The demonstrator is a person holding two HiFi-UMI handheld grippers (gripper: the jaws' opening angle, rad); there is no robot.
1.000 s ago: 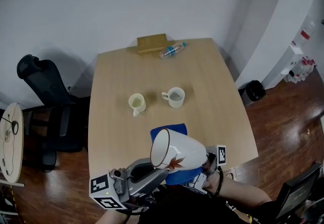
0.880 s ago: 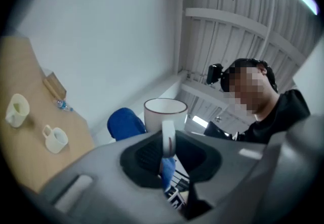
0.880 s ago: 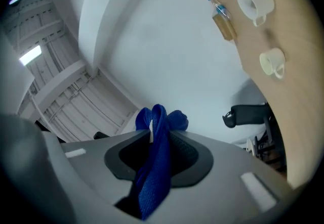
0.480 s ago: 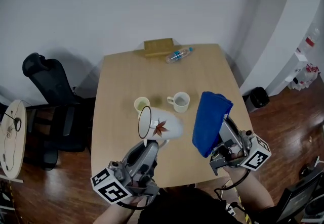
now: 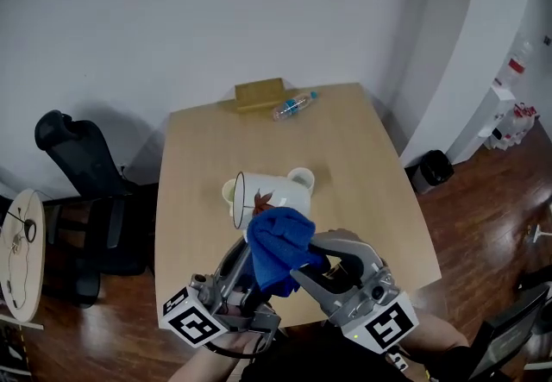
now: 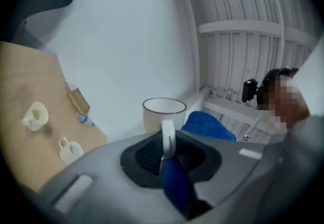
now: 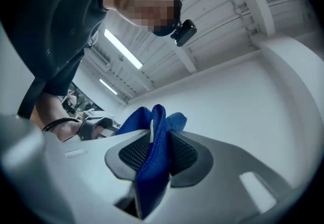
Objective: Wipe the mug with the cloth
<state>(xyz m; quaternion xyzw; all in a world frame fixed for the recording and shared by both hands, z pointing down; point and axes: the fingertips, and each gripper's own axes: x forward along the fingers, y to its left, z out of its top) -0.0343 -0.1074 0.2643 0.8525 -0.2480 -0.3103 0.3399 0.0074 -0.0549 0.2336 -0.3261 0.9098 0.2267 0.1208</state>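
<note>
A white mug (image 5: 263, 197) with a red leaf print hangs on its side above the table, mouth to the left. My left gripper (image 5: 244, 255) is shut on its handle (image 6: 167, 139), seen clamped between the black pads, with the mug body (image 6: 163, 114) beyond. The blue cloth (image 5: 278, 251) is bunched against the mug's near side, over the left gripper's jaws. My right gripper (image 5: 302, 266) is shut on that cloth, which fills the gap between its pads (image 7: 157, 152). In the left gripper view the cloth (image 6: 210, 124) lies just right of the mug.
On the wooden table (image 5: 362, 165), two small cups (image 5: 228, 191) (image 5: 303, 177) stand behind the held mug. A plastic bottle (image 5: 293, 104) and a wooden box (image 5: 260, 94) lie at the far edge. A black chair (image 5: 82, 165) stands left, a dark bin (image 5: 434, 169) right.
The right gripper has swung the cloth from the right side leftward onto the mug and turned over. The left gripper with the mug has shifted slightly forward over the table.
</note>
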